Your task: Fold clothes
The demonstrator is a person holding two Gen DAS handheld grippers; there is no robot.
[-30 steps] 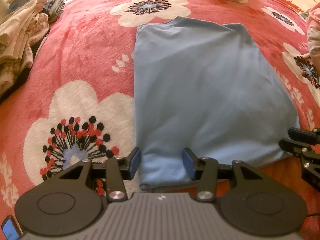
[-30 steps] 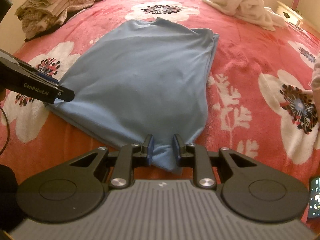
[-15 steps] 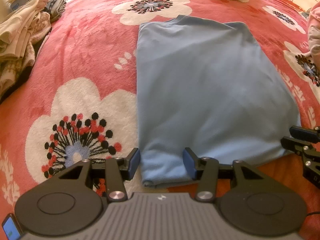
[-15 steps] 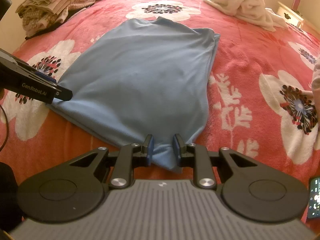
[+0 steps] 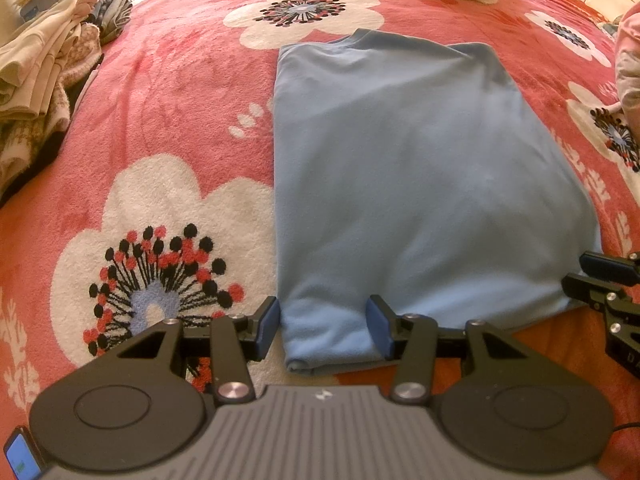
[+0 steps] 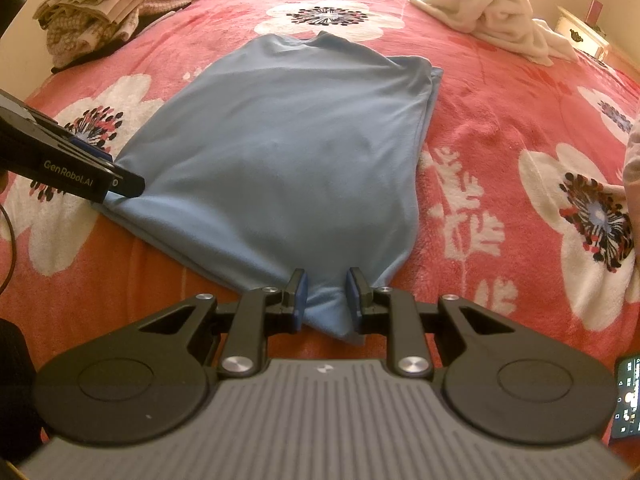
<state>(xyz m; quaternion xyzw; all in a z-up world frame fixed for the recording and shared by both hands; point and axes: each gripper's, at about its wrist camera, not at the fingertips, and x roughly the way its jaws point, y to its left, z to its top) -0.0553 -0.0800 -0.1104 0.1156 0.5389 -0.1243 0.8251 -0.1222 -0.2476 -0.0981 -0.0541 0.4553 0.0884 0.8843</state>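
Left wrist view: the left gripper [image 5: 323, 327] stood with its jaws spread, 1 blue pad on either side of the near left corner of the blue shirt [image 5: 400, 168]. The left pad sat just off the folded edge and the right pad rested at or on the cloth; whether either pad pressed the fabric could not be settled from this angle, but no pinch was evident. The shirt lay flat on the floral blanket [image 5: 168, 92], its sides already folded in to a long panel, collar at the far end. The straddling position is judged to be preparation for taking the hem corner. At the right edge of the view, the right gripper [image 5: 588, 280] met the opposite near corner.

Right wrist view: the right gripper [image 6: 326, 294] was pinching the near right corner of the shirt [image 6: 288, 140], the cloth bunched into a narrow neck between the 2 pads. The left gripper [image 6: 112, 184] showed at the far left, its tip at the other hem corner. Holding both hem corners is judged to serve a lengthwise fold, hem carried toward collar. A stack of folded clothes [image 6: 116, 4] sat at the far left of the bed and a cream garment [image 6: 492, 16] lay crumpled at the far right, well clear of the shirt.
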